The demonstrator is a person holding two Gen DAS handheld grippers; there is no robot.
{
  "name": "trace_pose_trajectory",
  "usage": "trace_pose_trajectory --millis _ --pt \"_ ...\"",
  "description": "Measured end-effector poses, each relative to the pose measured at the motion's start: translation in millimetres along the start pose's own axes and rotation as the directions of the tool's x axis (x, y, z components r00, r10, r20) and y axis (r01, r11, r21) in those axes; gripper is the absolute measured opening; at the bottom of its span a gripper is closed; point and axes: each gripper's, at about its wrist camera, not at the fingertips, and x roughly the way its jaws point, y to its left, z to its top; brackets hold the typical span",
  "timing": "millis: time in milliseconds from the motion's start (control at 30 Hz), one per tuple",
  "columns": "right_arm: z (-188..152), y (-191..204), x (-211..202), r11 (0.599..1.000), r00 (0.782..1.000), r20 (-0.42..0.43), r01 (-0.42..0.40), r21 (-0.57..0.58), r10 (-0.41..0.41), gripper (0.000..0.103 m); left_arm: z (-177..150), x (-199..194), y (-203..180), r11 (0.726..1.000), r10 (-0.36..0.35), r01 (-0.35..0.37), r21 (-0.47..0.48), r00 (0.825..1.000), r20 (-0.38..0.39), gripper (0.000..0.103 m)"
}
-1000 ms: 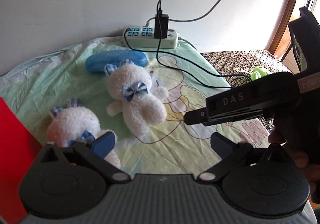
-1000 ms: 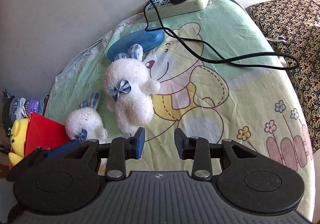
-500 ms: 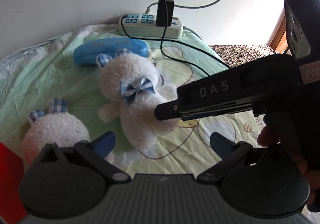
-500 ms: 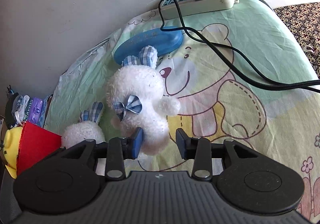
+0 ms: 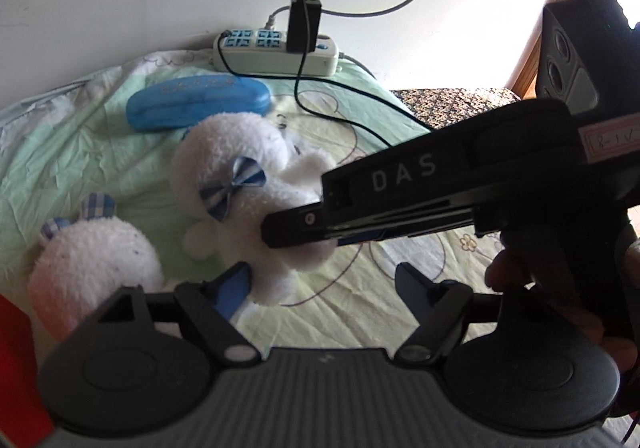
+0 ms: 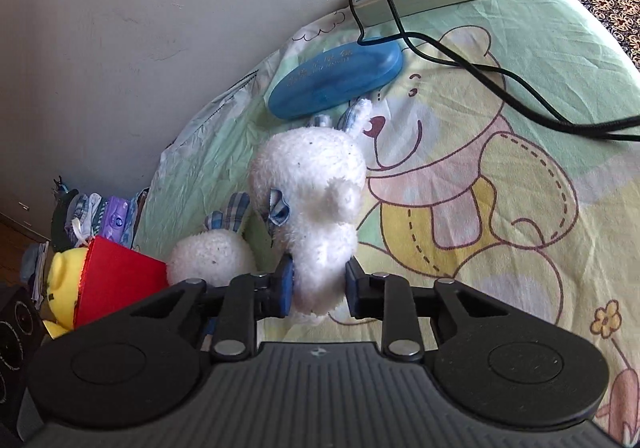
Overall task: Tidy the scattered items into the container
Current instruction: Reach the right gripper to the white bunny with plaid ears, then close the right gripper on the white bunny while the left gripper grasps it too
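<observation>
Right gripper lower now, fingers closing on big rabbit; left gripper half-wide, empty.

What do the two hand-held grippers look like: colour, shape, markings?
Both are black, with a ribbed grey base, two round pivot discs and blue-padded fingers. The right hand-held gripper, seen from the side, bears white letters "DAS" and a pale handwritten label.

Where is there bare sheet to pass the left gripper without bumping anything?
Bare sheet lies right of the big bunny, below the black cable. It is crowded on the other side: the small bunny, red box and blue case sit close. The right gripper is closing on the big bunny.
</observation>
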Motion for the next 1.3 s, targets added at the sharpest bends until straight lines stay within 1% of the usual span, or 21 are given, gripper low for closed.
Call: trace_pose_trajectory --millis 67,167,300,467,533,667,733,767,833,867,900,933,967,1000,1033,1100,1167,1200,1233,1267,1300 --pt "-13 -1 -13 1.000 1.000 -0.013 -0.004 0.008 0.004 0.027 -8 -15 -5 0.999 -0.038 0.038 -0.002 0.999 0.007 0.074" --pt "-41 -6 -34 0.999 0.999 -0.050 -0.018 0.037 0.020 0.027 -28 -40 -11 0.995 -0.092 0.092 -0.026 0.996 0.000 0.074" --pt "-85 -9 -62 0.998 0.996 -0.088 0.017 0.057 -0.012 0.027 -63 -65 -21 0.988 -0.145 0.143 -0.058 0.989 -0.033 0.074" --pt "-135 -10 -91 0.994 0.991 -0.130 0.051 0.095 -0.038 0.027 -101 -84 -29 0.975 -0.197 0.186 -0.126 0.977 -0.083 0.074" --pt "-151 -7 -99 0.993 0.989 -0.138 0.069 0.091 -0.056 0.027 -112 -88 -30 0.963 -0.232 0.215 -0.160 0.968 -0.099 0.074" --pt "-176 -8 -112 0.990 0.987 -0.146 0.082 0.118 -0.064 0.030 -125 -97 -36 0.952 -0.276 0.258 -0.165 0.956 -0.101 0.074" --pt "-181 -4 -120 0.988 0.987 -0.106 0.132 0.082 -0.123 0.037 -125 -96 -38 0.952 -0.279 0.261 -0.163 0.955 -0.104 0.074" --pt "-181 -4 -126 0.984 0.985 -0.070 0.161 0.074 -0.156 0.039 -124 -94 -39 0.954 -0.275 0.257 -0.158 0.956 -0.106 0.074" --pt "-177 -6 -135 0.981 0.986 -0.020 0.166 0.098 -0.165 0.051 -117 -88 -41 0.956 -0.270 0.254 -0.149 0.957 -0.103 0.074" --pt "-173 -9 -138 0.980 0.987 0.011 0.156 0.121 -0.158 0.054 -114 -84 -41 0.954 -0.273 0.256 -0.155 0.956 -0.104 0.074" --pt "-169 -11 -139 0.979 0.986 0.036 0.156 0.133 -0.162 0.062 -111 -80 -42 0.951 -0.281 0.261 -0.166 0.954 -0.105 0.074" --pt "-165 -12 -139 0.974 0.981 0.058 0.178 0.139 -0.187 0.066 -109 -75 -43 0.946 -0.292 0.271 -0.177 0.950 -0.107 0.074" --pt "-161 -12 -137 0.970 0.974 0.081 0.199 0.138 -0.212 0.066 -108 -71 -45 0.945 -0.294 0.271 -0.181 0.949 -0.111 0.074" --pt "-159 -12 -134 0.972 0.972 0.102 0.197 0.128 -0.211 0.067 -108 -66 -47 0.949 -0.283 0.259 -0.179 0.952 -0.118 0.074" --pt "-157 -13 -130 0.975 0.974 0.104 0.188 0.121 -0.201 0.068 -109 -61 -50 0.951 -0.275 0.251 -0.179 0.953 -0.126 0.074" --pt "-154 -16 -119 0.976 0.981 0.074 0.167 0.140 -0.179 0.067 -113 -57 -51 0.948 -0.277 0.249 -0.198 0.952 -0.129 0.074" --pt "-158 -19 -113 0.977 0.991 0.043 0.115 0.178 -0.124 0.067 -115 -61 -51 0.944 -0.284 0.257 -0.205 0.952 -0.115 0.072" --pt "-160 -20 -109 0.977 0.995 0.013 0.095 0.193 -0.099 0.060 -116 -63 -50 0.944 -0.287 0.260 -0.205 0.951 -0.113 0.068" --pt "-163 -20 -104 0.975 0.996 -0.022 0.090 0.201 -0.088 0.050 -116 -65 -51 0.943 -0.289 0.262 -0.204 0.950 -0.117 0.064" --pt "-169 -17 -101 0.976 0.995 -0.034 0.101 0.195 -0.096 0.050 -116 -67 -53 0.946 -0.286 0.260 -0.195 0.951 -0.121 0.061" --pt "-173 -11 -103 0.979 0.994 -0.022 0.110 0.173 -0.108 0.049 -118 -71 -56 0.951 -0.278 0.255 -0.173 0.953 -0.120 0.060"
